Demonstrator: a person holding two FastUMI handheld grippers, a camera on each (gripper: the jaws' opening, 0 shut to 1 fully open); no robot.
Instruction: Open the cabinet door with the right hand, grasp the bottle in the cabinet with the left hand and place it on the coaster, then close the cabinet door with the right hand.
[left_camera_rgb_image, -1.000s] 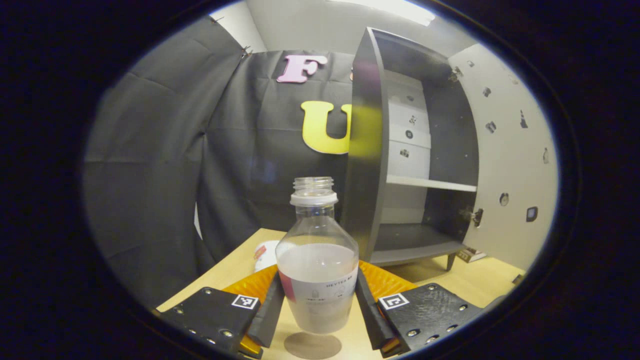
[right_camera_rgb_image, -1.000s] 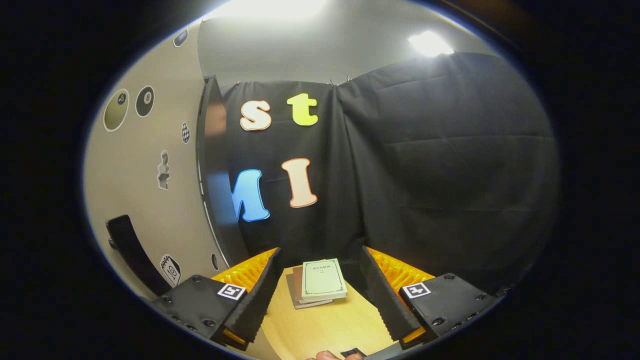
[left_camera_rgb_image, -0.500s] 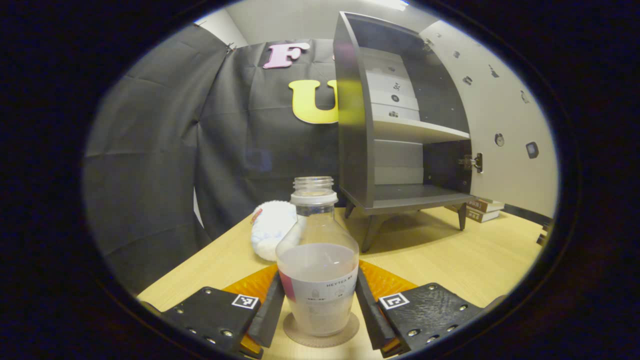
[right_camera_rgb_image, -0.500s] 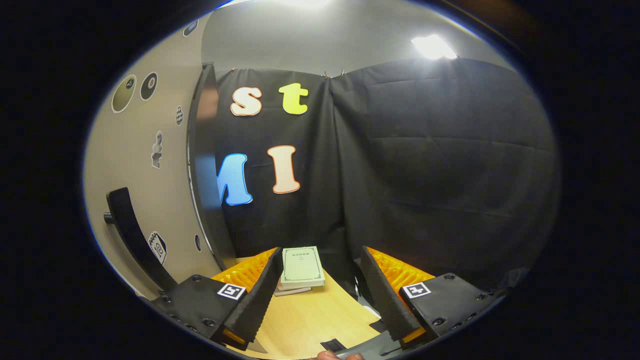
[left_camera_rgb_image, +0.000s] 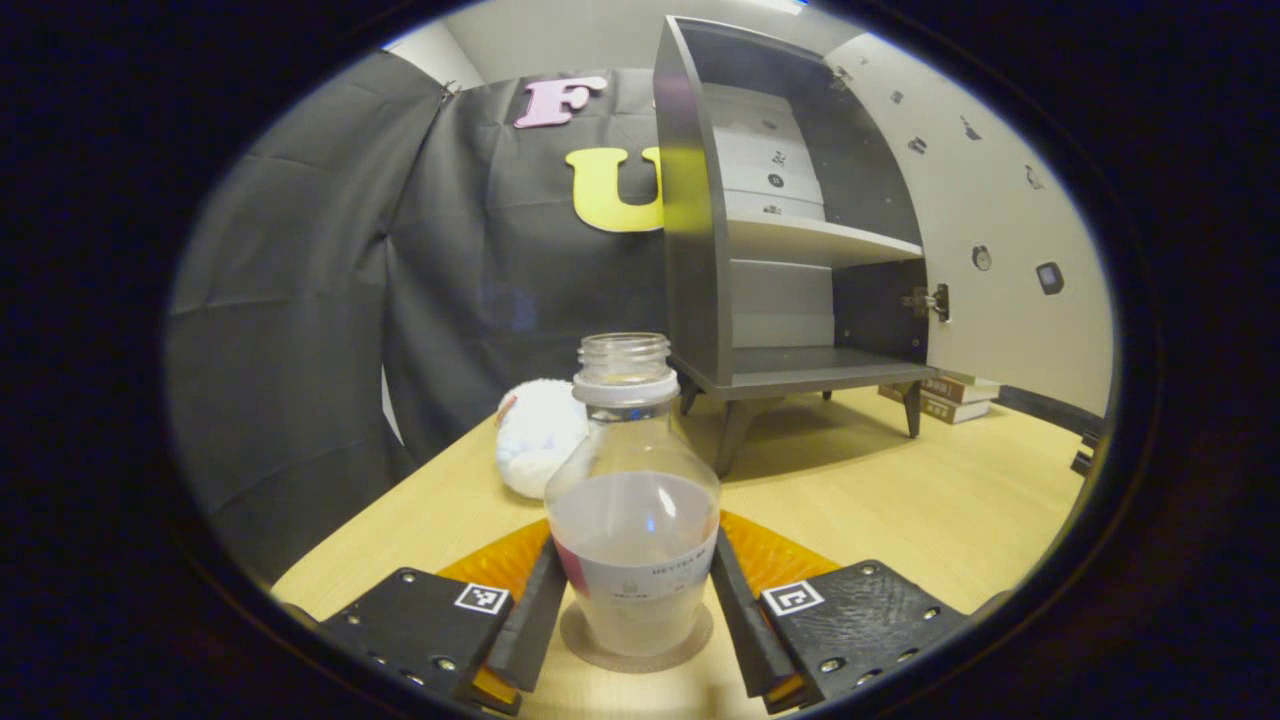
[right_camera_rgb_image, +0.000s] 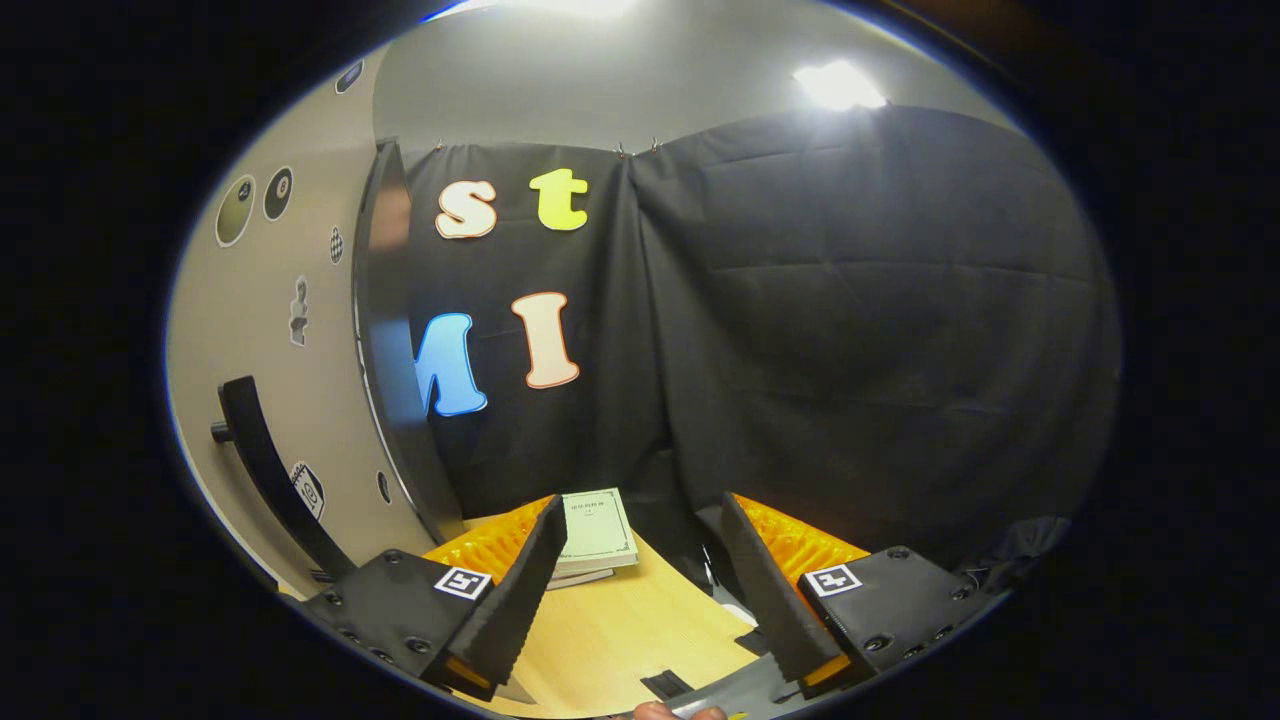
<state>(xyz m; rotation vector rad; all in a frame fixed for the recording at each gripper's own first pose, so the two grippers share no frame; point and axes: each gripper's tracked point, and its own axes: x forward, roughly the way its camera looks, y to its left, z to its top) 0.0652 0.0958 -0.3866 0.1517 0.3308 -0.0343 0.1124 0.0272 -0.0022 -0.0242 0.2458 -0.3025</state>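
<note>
In the left gripper view, the left tongs (left_camera_rgb_image: 634, 610) sit low over the desk (left_camera_rgb_image: 900, 500) with the bottle (left_camera_rgb_image: 633, 520) between their two fingers; both fingers lie along the bottle's lower sides and look to be pressing on it. The bottle stands upright, capless and about half full of pale liquid, its base on the round brown coaster (left_camera_rgb_image: 636, 645) that shows between the fingertips. Beyond the bottle and slightly to the left of the tongs lies a white fluffy object (left_camera_rgb_image: 538, 435). Farther ahead and to the right stands the cabinet (left_camera_rgb_image: 790, 230), its shelves bare and its door (left_camera_rgb_image: 1010, 230) swung wide open on the far right, with books (left_camera_rgb_image: 945, 392) stacked on the desk past its legs. In the right gripper view, the right tongs (right_camera_rgb_image: 640, 590) are spread wide and hold nothing; the door's dark handle (right_camera_rgb_image: 262, 470) is to their left, well apart from the fingers, and a stack of books (right_camera_rgb_image: 593, 530) lies just ahead of them.
</note>
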